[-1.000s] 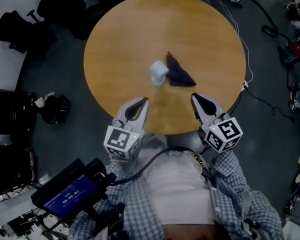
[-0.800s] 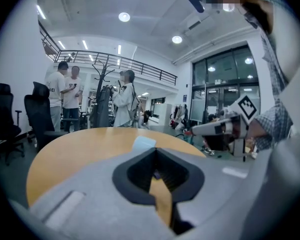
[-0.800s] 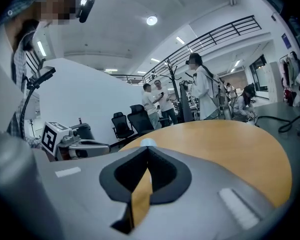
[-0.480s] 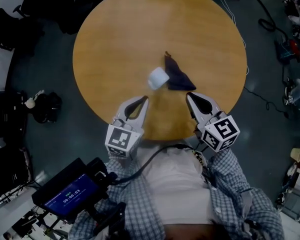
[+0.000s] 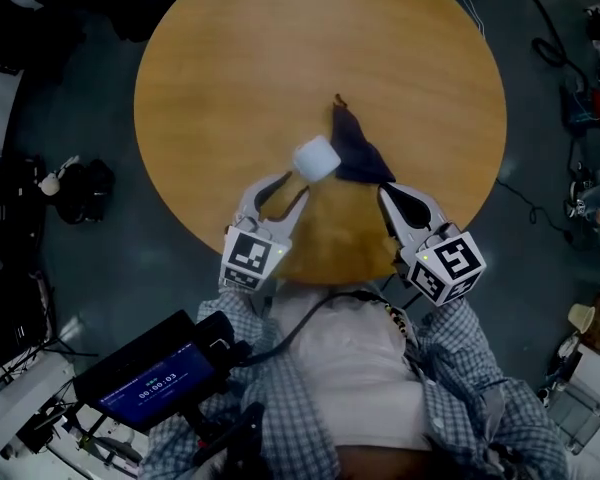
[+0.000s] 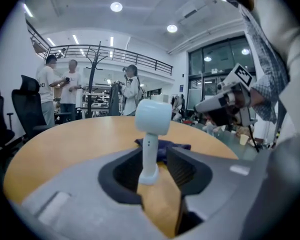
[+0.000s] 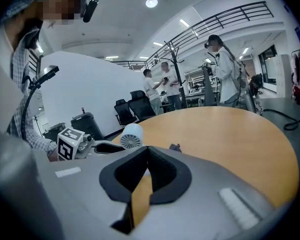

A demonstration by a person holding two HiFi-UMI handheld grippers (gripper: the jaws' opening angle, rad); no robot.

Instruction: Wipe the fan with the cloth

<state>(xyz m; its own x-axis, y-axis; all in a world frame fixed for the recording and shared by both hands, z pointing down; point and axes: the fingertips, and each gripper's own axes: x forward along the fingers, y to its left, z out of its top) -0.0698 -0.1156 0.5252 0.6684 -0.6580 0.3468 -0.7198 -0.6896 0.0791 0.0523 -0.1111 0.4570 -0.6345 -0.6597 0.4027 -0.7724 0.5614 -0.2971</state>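
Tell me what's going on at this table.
A person stands at a round wooden table with a gripper in each hand. The left gripper is at the small white fan. Its fingers are opening, and the fan's stem stands upright between them without being clamped. The dark cloth lies on the table right beside the fan, and nothing holds it. The right gripper is shut and empty, above the table's near edge. No wiping is under way.

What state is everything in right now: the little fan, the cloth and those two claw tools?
Fan: upright on the table, not gripped.
Cloth: crumpled beside the fan, untouched.
Left gripper: jaws opening, fan's stem between them, not pinched.
Right gripper: shut, empty.
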